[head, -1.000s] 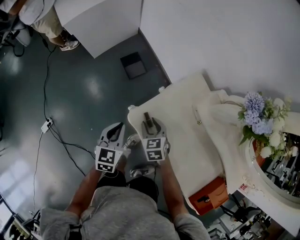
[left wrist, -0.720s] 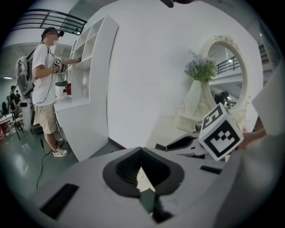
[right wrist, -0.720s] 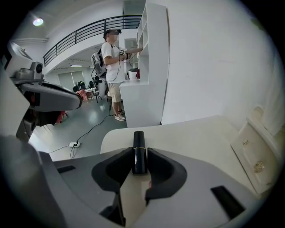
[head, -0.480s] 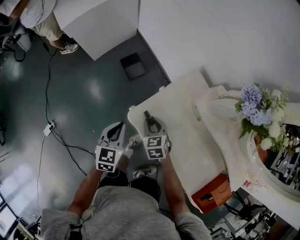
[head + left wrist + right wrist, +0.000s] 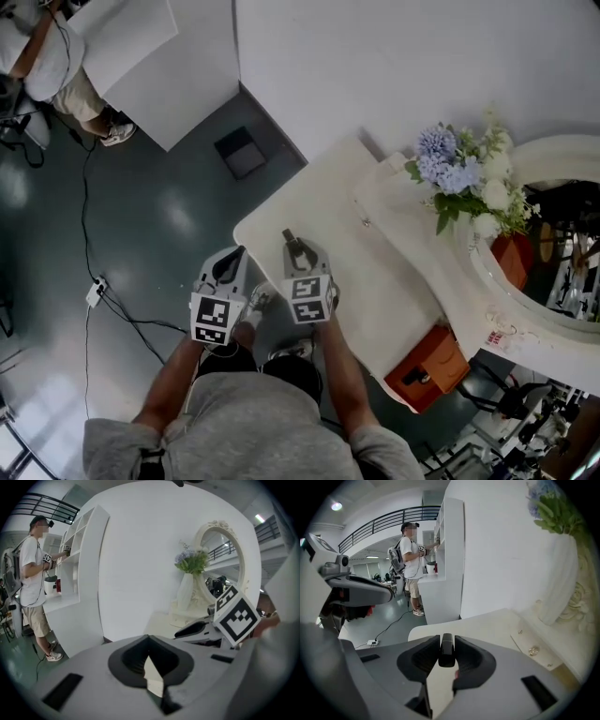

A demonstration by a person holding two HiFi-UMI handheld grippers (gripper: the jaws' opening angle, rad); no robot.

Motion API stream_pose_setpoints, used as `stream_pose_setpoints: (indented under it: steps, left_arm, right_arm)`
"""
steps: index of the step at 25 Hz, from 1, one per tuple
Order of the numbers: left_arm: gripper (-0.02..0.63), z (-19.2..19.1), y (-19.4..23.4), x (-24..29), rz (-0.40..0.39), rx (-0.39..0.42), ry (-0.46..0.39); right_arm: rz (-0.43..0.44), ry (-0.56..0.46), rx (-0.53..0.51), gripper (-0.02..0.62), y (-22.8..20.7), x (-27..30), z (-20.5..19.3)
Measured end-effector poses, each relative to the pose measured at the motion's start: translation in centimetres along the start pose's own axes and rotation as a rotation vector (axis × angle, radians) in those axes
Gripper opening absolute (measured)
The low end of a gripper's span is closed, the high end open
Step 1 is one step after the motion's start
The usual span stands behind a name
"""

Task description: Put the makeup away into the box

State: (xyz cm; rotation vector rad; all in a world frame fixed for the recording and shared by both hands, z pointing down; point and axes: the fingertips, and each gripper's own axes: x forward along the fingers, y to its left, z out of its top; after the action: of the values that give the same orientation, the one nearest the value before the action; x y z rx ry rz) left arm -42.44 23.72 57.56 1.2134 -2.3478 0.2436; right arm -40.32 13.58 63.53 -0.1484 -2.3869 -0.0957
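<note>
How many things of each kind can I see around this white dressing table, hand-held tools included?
Grippers: 2, the left gripper and the right gripper
Makeup: 1, a small black makeup item between the right gripper's jaws, which have just been closing on it
Flowers: 1 bunch of flowers
Mirrors: 1 round mirror
Boxes: 1 orange box
Total: 6

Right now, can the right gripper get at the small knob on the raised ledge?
Probably yes. The right gripper, whose jaws have just closed on a dark makeup stick, hangs over the table's near edge; only bare tabletop lies between it and the knob. With full jaws it could touch, not grasp.
</note>
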Motion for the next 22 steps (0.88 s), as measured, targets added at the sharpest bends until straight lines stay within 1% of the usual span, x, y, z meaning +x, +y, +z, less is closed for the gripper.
stream_pose_setpoints:
  steps: [6,8,12,17,22]
  left_arm:
    - [0.000,3.4,-4.2,0.3,-0.082,0.069,-0.050]
    - [0.000,4.5,-6.0,0.2,-0.116,0.093,-0.067]
    - [0.000,6.3,-10.2,0.3,-0.192,0.144,-0.088]
    - [0.000,7.6,-16.6,0.5,-0.301,0.197,-0.106]
    - [0.000,7.9,-23.3,0.3,-0.430,0.264,-0.117]
  right_arm:
    - [-0.091,-0.062,0.051,0.106,-3.0,-5.4,0.5]
    - [-0.125,-0.093,0.070,0.106,-4.0,-7.4,0.4]
    - [-0.202,-0.107,0.115,0.106,-6.1,-11.9,-0.5]
    - [-0.316,-0.124,0.175,0.106,-9.4,-17.7,-3.3]
    - [-0.437,-0.112,0.267,0.106,-11.8,-23.4,-8.0]
